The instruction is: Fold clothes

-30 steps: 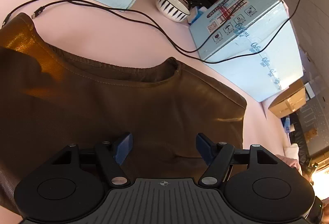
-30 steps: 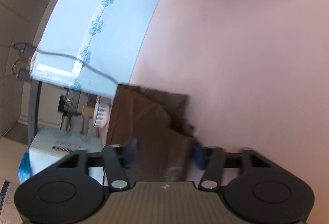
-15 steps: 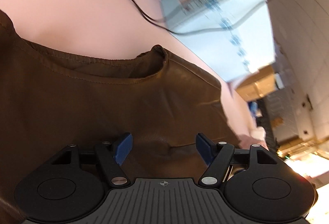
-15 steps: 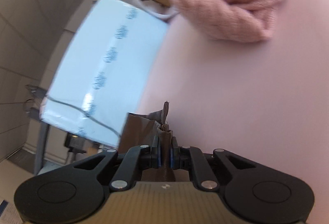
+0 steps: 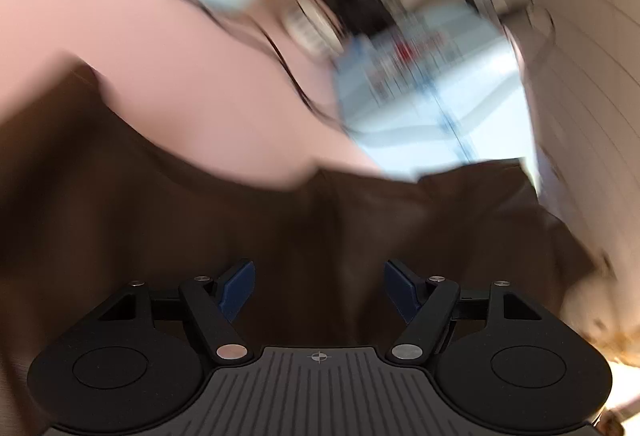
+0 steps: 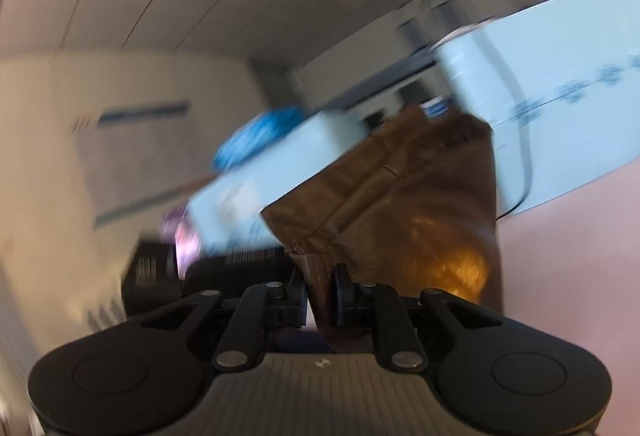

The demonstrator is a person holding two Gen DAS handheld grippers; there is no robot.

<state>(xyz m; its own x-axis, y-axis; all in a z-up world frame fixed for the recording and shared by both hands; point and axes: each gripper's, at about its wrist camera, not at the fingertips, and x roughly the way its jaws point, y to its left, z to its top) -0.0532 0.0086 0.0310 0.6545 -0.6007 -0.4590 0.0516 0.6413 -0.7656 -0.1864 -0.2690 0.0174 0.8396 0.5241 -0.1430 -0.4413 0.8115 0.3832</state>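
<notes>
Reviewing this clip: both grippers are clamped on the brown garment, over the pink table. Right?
Not quite. Only the right gripper is shut on the brown garment, as the right wrist view shows. The left gripper is open above the fabric, as the left wrist view shows. The pink table is correct.

The left gripper [image 5: 318,288] is a black plastic tool with a grey ribbed centre plate marked by a small crosshair just behind the fingers. Two flat round black housings, each with a shallow circular recess, sit outboard of the fingers. Black linkage bars run forward from silver pivot screws to two blue pads [image 5: 236,286], with smaller silver screws further out along the bars.

The right gripper [image 6: 320,294] has the same build: grey ribbed plate with a small pale mark behind the fingers, round black housings on both sides, silver screws at the link pivots, and blue-edged fingertips [image 6: 340,296].
</notes>
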